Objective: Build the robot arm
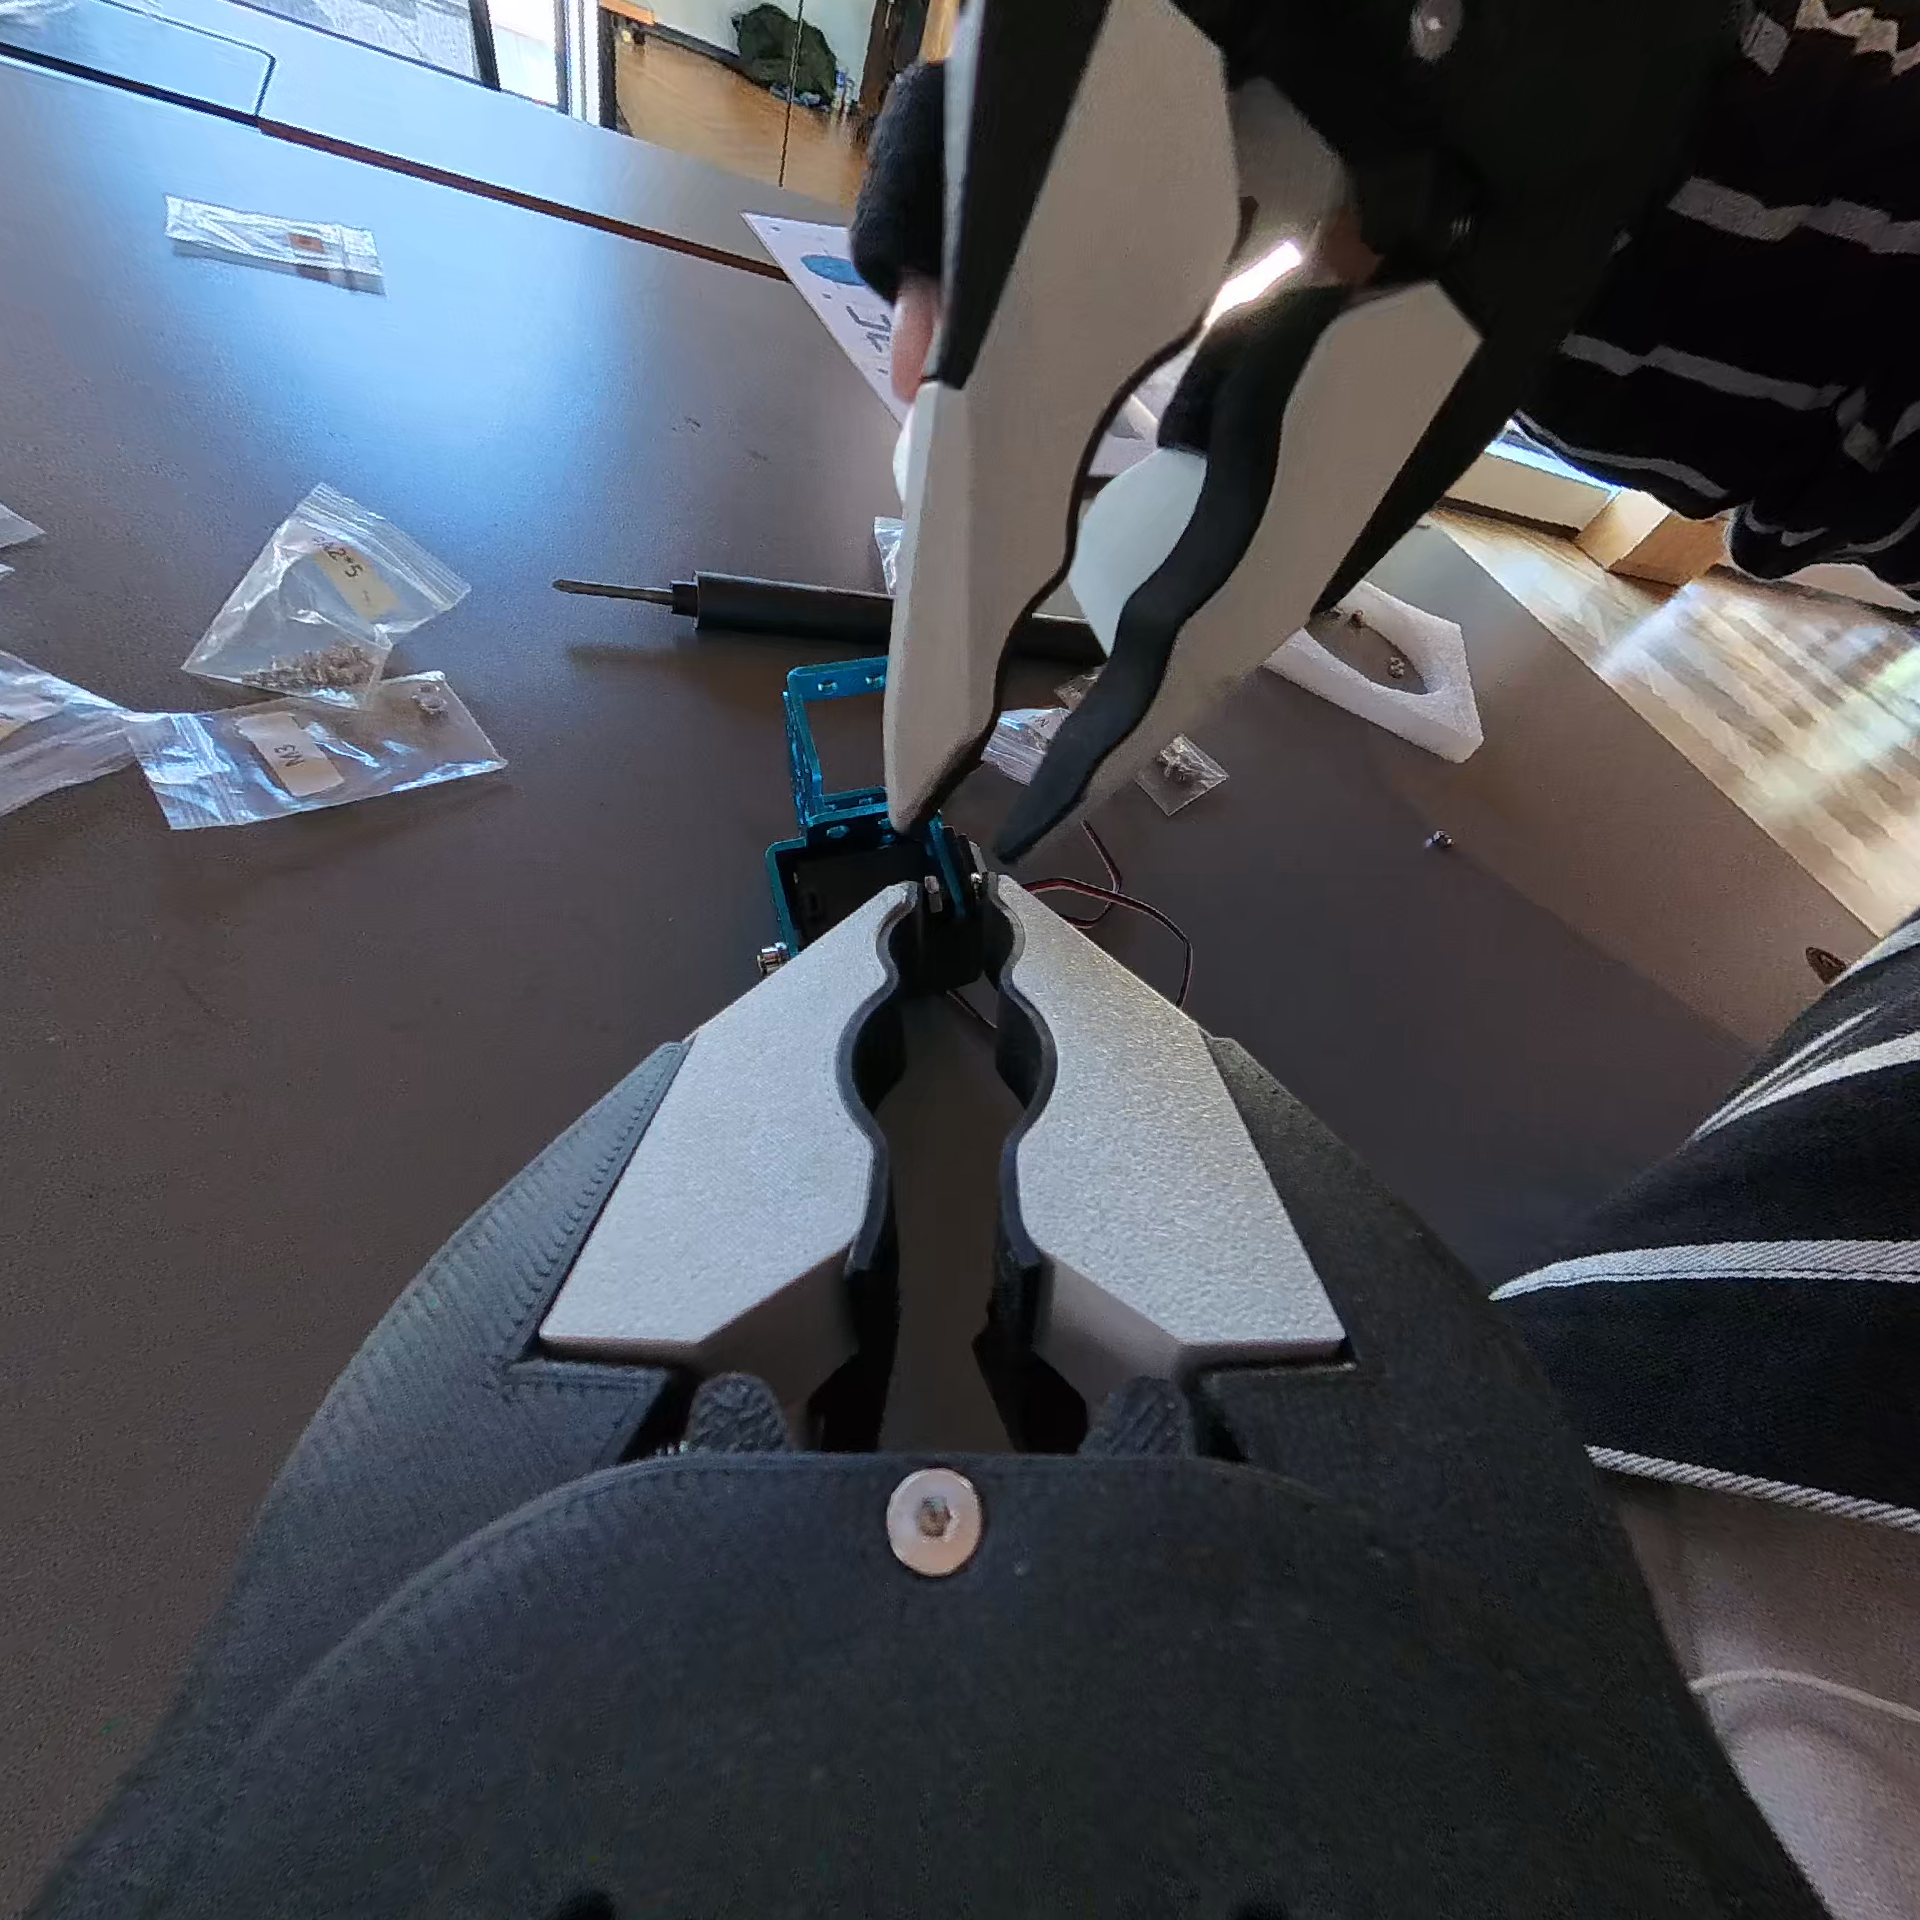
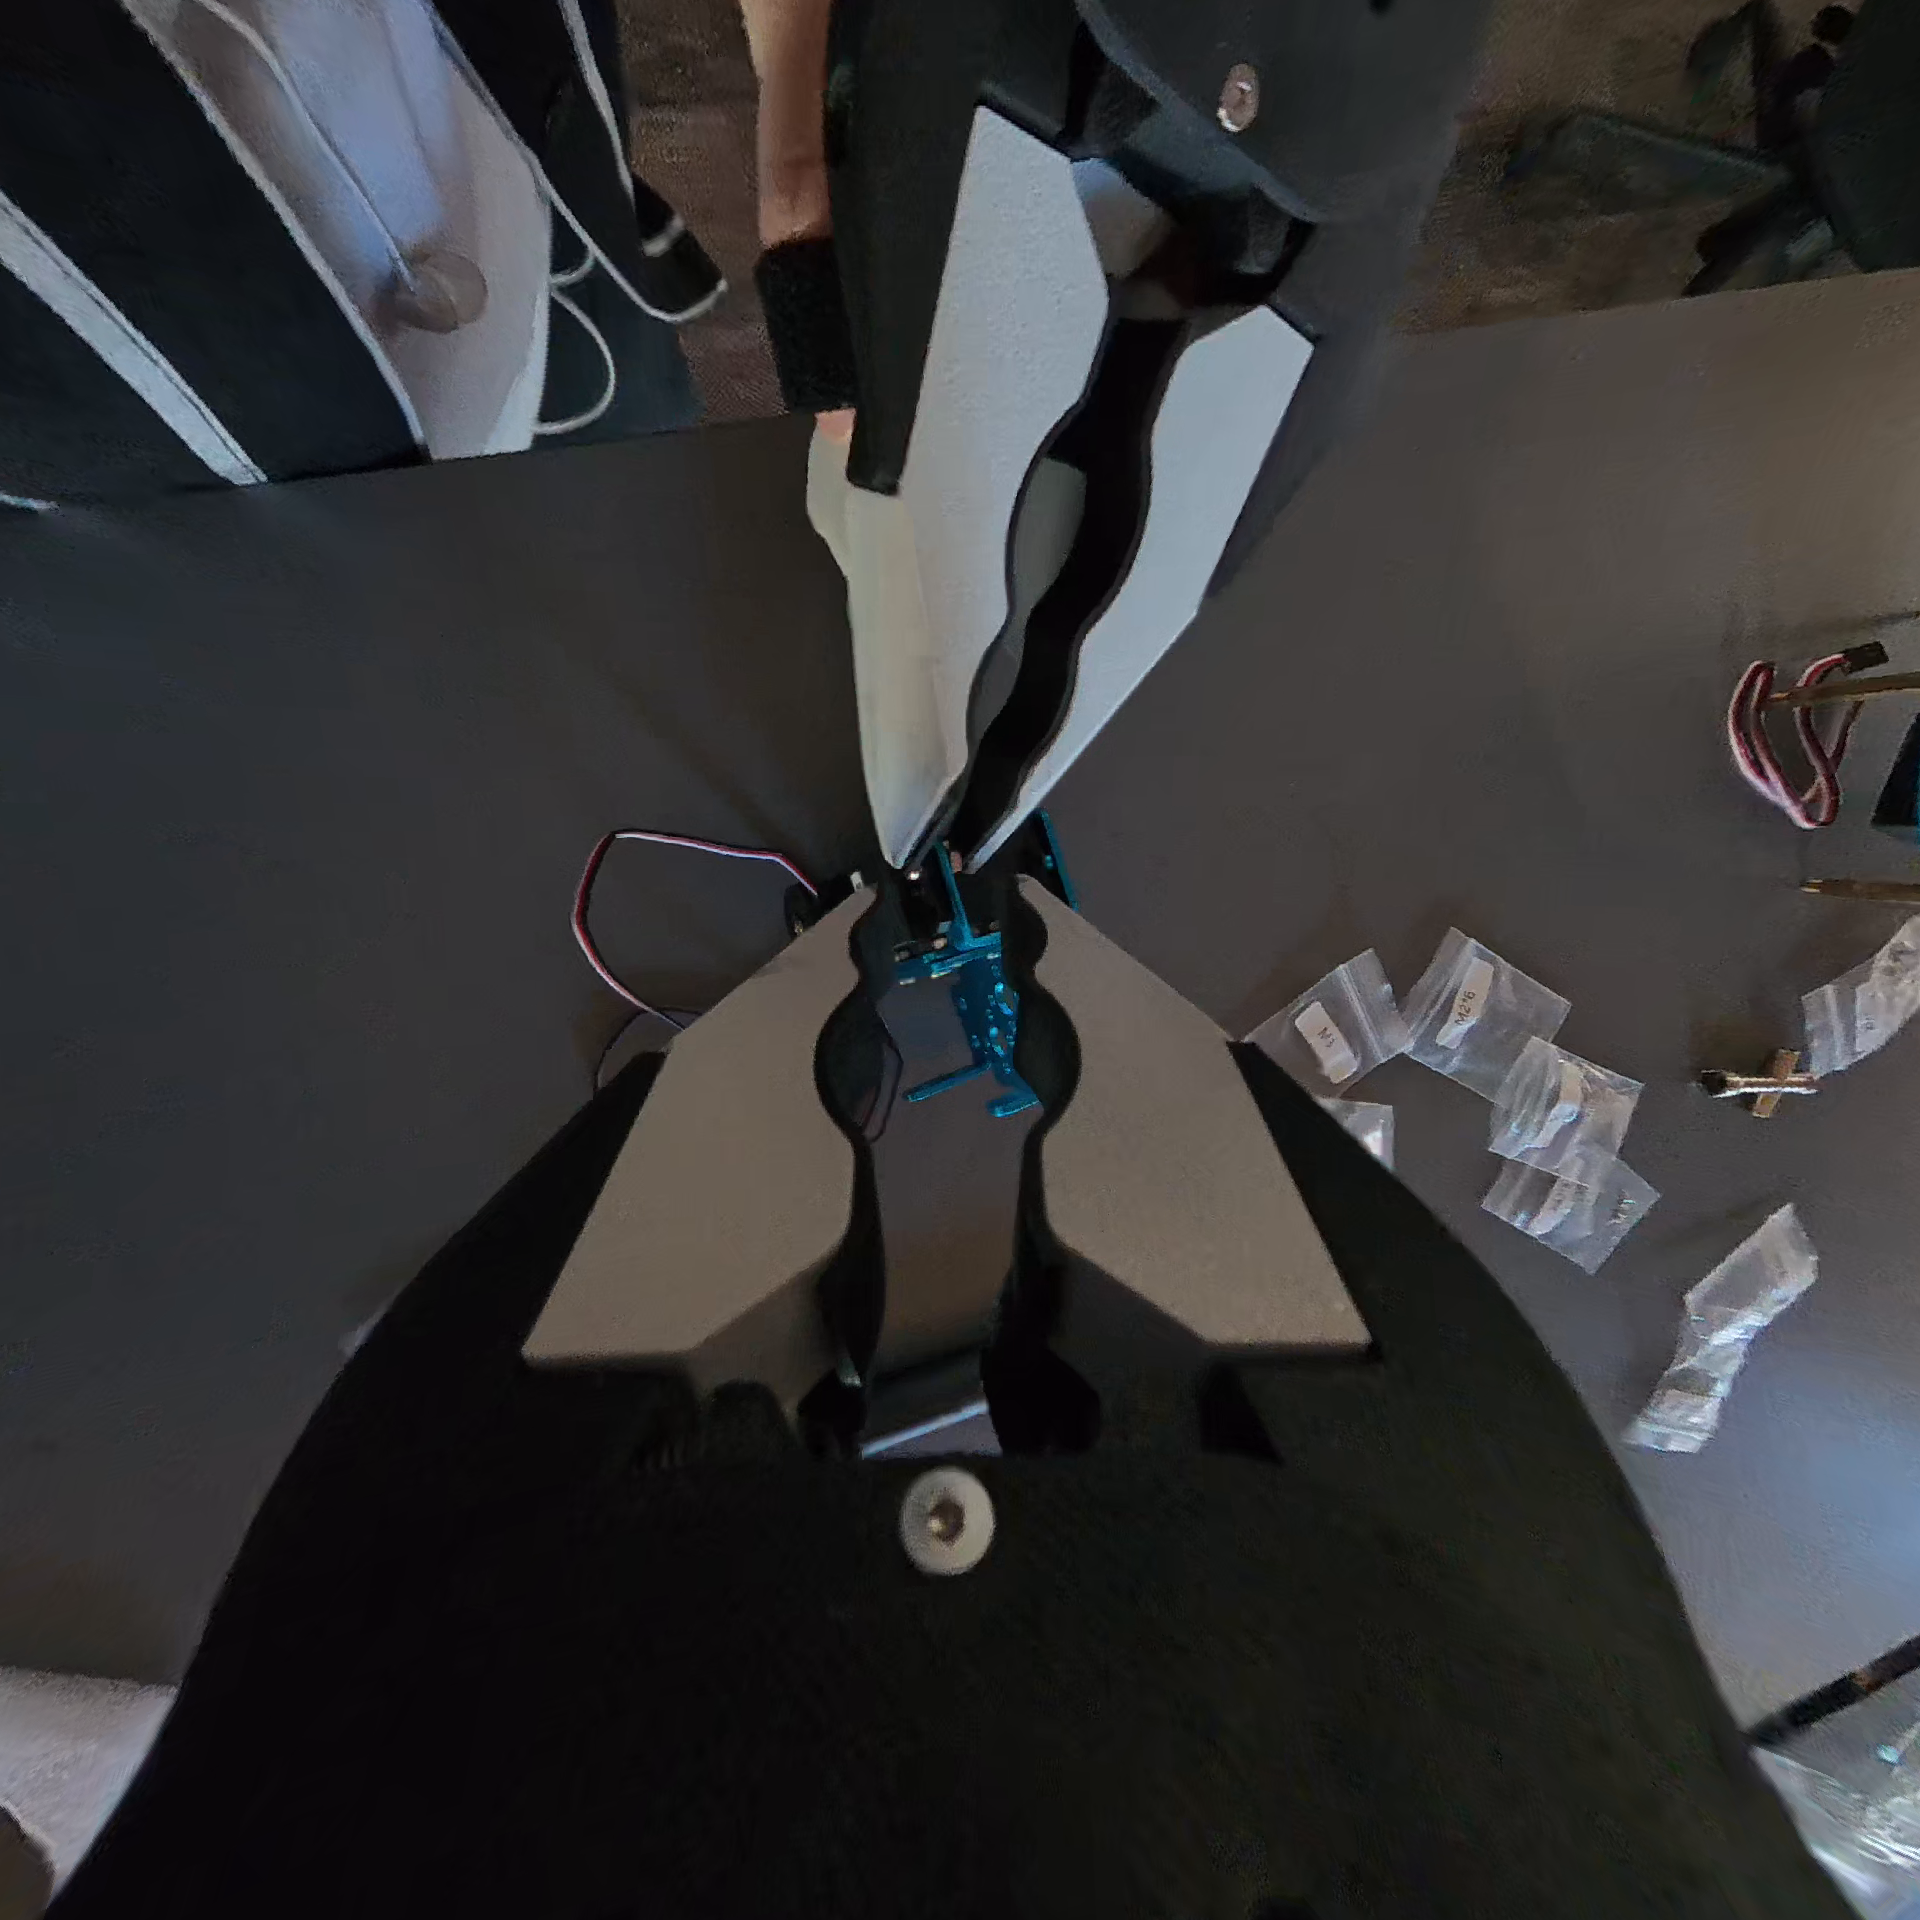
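A blue metal bracket [image 1: 831,727] with a black servo [image 1: 940,935] mounted in it sits on the dark table [image 1: 364,1039]. My left gripper [image 1: 951,899] is shut on the servo's end. My right gripper [image 1: 954,840] comes down from above, its tips pinching the bracket's flange beside the servo. In the right wrist view my right gripper [image 2: 948,904] closes around the blue bracket [image 2: 977,1018], and the left gripper [image 2: 938,857] meets it from the far side. The servo's red, white and black wire [image 2: 623,862] loops over the table.
A black screwdriver [image 1: 790,608] lies behind the bracket. Small zip bags of screws [image 1: 322,603] [image 2: 1455,1018] lie scattered. White foam [image 1: 1392,675], a paper sheet [image 1: 821,270], a loose screw [image 1: 1441,837], a cross wrench [image 2: 1766,1083] and another coiled cable [image 2: 1787,748] lie nearby. A striped sleeve [image 1: 1714,1247] is close. The tips of both grippers are at nearly the same place. Both grippers' tips are roughly 15 cm from the black screwdriver [image 1: 790,608].
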Motion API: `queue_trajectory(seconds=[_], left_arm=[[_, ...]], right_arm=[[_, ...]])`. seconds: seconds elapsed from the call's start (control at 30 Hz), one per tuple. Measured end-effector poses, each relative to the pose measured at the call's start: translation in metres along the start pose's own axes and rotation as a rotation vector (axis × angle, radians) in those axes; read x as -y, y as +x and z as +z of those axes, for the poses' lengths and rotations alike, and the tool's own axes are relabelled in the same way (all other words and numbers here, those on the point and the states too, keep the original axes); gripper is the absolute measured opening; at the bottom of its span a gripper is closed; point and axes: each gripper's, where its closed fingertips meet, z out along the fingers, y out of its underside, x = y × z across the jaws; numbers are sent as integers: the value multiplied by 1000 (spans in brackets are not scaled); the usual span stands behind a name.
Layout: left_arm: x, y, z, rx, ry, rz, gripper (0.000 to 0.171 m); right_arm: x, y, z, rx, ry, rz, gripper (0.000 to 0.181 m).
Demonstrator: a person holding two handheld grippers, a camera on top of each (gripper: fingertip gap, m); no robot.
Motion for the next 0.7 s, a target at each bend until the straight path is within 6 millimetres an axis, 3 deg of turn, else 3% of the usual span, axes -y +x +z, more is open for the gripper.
queue_trajectory(seconds=[0.27, 0.47, 0.57, 0.6, 0.63, 0.7], left_arm=[[1, 0, 0, 6, 4, 0, 8], [2, 0, 2, 17, 8, -2, 8], [3, 0, 3, 23, 13, 10, 8], [3, 0, 3, 23, 14, 9, 8], [3, 0, 3, 22, 15, 8, 8], [3, 0, 3, 22, 17, 10, 8]], right_arm=[[4, 2, -3, 121, 17, 282, 23], [-1, 1, -12, 213, -44, 589, 27], [-7, 5, -18, 168, -63, 683, 33], [-5, 4, -21, 169, -54, 702, 26], [3, -1, -25, 206, -15, 712, 7], [23, -8, -34, 278, 91, 760, 0]])
